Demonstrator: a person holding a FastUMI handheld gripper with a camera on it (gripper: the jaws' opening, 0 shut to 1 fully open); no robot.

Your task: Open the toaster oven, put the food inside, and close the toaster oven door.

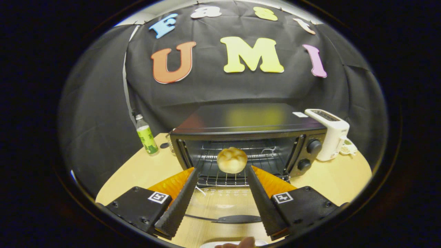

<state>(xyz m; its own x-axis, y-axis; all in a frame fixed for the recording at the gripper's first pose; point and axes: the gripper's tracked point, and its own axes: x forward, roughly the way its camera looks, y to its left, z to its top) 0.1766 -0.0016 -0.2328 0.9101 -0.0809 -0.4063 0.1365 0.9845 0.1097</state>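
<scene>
gripper [222, 168] spread wide, fingers [179, 203] apart and pressing on nothing; round golden-brown bread bun [232, 160] sits on the wire rack [227, 179] at the mouth of the black toaster oven [248, 137], just past the fingertips and level with the gap between them, a touch nearer the right finger; can't tell if either tip touches it; oven door is down, glass door panel [220, 203] lying flat under the fingers with its dark handle [237, 218] nearest the camera; white pop-up toaster [330, 132] just right of the oven; clear bottle with green label [146, 136] left of it; all on the light wooden surface [330, 179].
</scene>
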